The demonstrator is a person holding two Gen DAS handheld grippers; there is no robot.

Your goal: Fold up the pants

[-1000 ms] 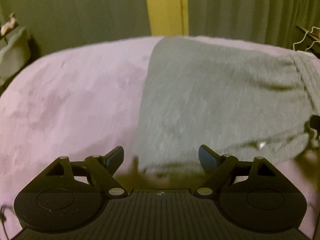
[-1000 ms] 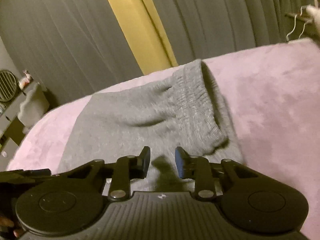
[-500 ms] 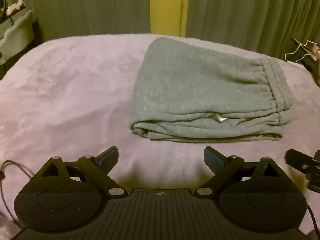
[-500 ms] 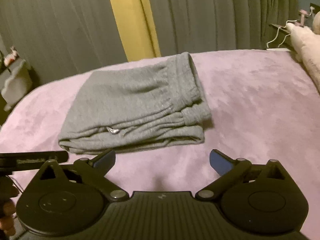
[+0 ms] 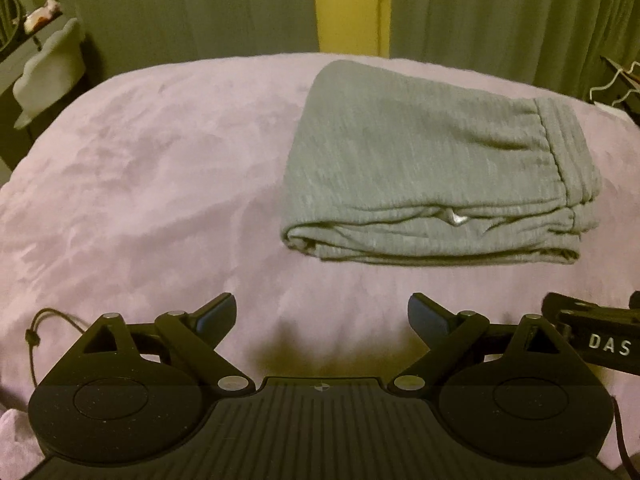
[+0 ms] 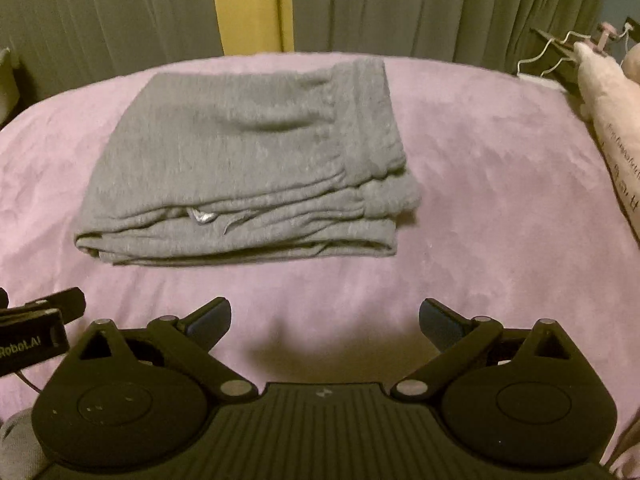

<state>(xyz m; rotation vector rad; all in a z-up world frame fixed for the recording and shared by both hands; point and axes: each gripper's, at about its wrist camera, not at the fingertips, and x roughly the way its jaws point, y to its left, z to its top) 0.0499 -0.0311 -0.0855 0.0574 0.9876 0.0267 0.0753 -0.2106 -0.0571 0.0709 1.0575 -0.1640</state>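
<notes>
The pants (image 5: 432, 168) lie folded into a compact grey stack of several layers on the blanket (image 5: 152, 184), toward its far edge, nearer the far right corner in the left wrist view and left of the middle in the right wrist view. The ribbed waistband (image 6: 372, 120) forms the stack's right end, and the layered fold edges face the near edge. A small silvery tip (image 6: 202, 217), perhaps of a drawstring, pokes out between the layers on that near side. The lilac blanket is bare all round the stack and lightly rumpled. The left gripper (image 5: 322, 318) hangs over the blanket's near edge, jaws spread wide, with nothing between them and well apart from the pants. The right gripper (image 6: 325, 319) is likewise spread wide and empty, near the same edge and apart from the stack. Each gripper's side shows at the rim of the other's view, so the 2 sit just beside each other. Beyond the far edge hang grey-green curtains (image 6: 400, 4) with a yellow strip (image 6: 248, 4) between them. A pale plush toy (image 6: 612, 120) lies at the blanket's right edge, with white hangers (image 6: 552, 56) behind it. A thin black cord (image 5: 38, 340) loops at the near left.
</notes>
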